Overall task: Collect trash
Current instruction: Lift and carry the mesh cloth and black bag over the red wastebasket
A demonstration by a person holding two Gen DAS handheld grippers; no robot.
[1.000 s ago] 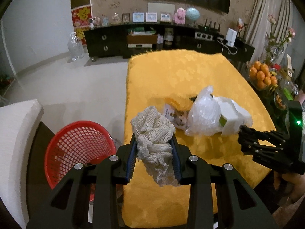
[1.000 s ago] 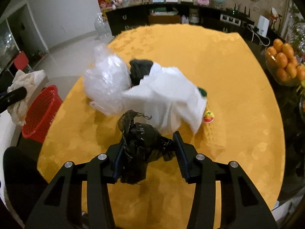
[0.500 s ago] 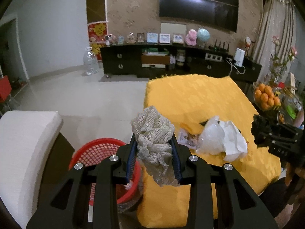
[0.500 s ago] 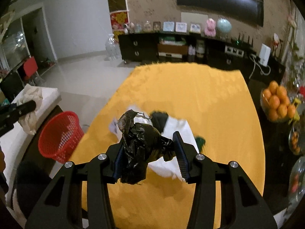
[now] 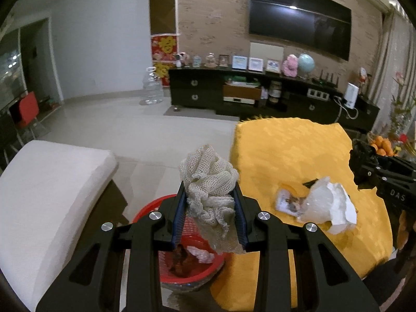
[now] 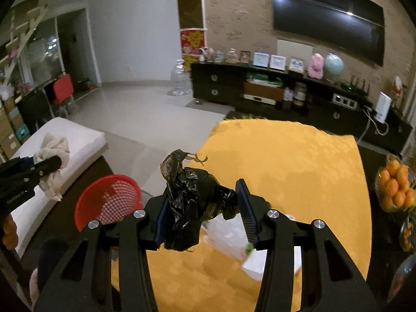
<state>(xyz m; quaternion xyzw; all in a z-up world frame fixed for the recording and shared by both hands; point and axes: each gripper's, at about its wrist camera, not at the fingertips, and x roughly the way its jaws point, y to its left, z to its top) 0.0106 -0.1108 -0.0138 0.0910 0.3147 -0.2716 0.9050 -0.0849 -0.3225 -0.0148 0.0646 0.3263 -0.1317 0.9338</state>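
My left gripper [image 5: 211,217] is shut on a crumpled beige mesh cloth [image 5: 209,179] and holds it above the red mesh basket [image 5: 191,273], which stands on the floor beside the table and holds some trash. My right gripper [image 6: 204,214] is shut on a crumpled black plastic bag [image 6: 195,202], raised above the yellow table [image 6: 286,161]. The basket [image 6: 109,200] lies to its lower left. A clear plastic bag [image 5: 316,202], white paper [image 5: 340,205] and a printed wrapper [image 5: 288,204] lie on the table.
A white cushioned seat [image 5: 49,182] stands left of the basket. A bowl of oranges [image 6: 395,187] sits at the table's right edge. A dark TV cabinet [image 5: 260,96] and a water jug [image 5: 152,88] stand at the far wall.
Both grippers have risen and pulled back from the table with their loads. The left gripper has swung left, so the mesh cloth is now over the red basket.
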